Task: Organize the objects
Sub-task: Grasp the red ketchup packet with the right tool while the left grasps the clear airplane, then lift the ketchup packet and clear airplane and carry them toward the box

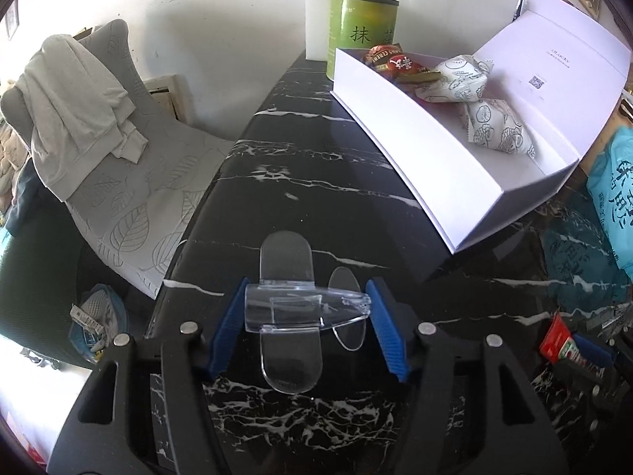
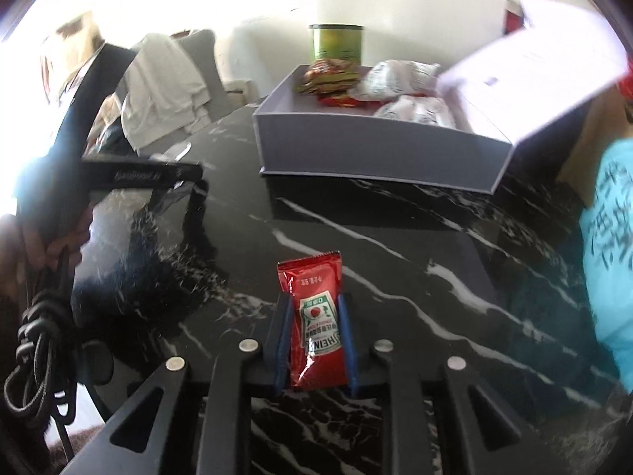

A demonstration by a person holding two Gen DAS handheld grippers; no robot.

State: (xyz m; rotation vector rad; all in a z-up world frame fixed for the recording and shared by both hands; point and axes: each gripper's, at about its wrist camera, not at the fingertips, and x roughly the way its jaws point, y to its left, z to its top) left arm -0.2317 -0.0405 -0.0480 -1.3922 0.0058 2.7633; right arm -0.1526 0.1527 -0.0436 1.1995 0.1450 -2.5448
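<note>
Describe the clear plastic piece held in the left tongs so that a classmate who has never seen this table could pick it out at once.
Start at the black marble table, then come forward from the white box. Between the blue pads of the left tongs sits the clear plastic piece. It alone is transparent and shaped like a small plane; everything else nearby is a printed packet.

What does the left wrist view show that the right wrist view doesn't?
Left wrist only: the left gripper shut on a clear plastic airplane, above the black marble table.

Right wrist only: the right gripper shut on a red Heinz ketchup packet.

Both: the open white box holding white printed snack packs, and the green matcha tin behind it.
</note>
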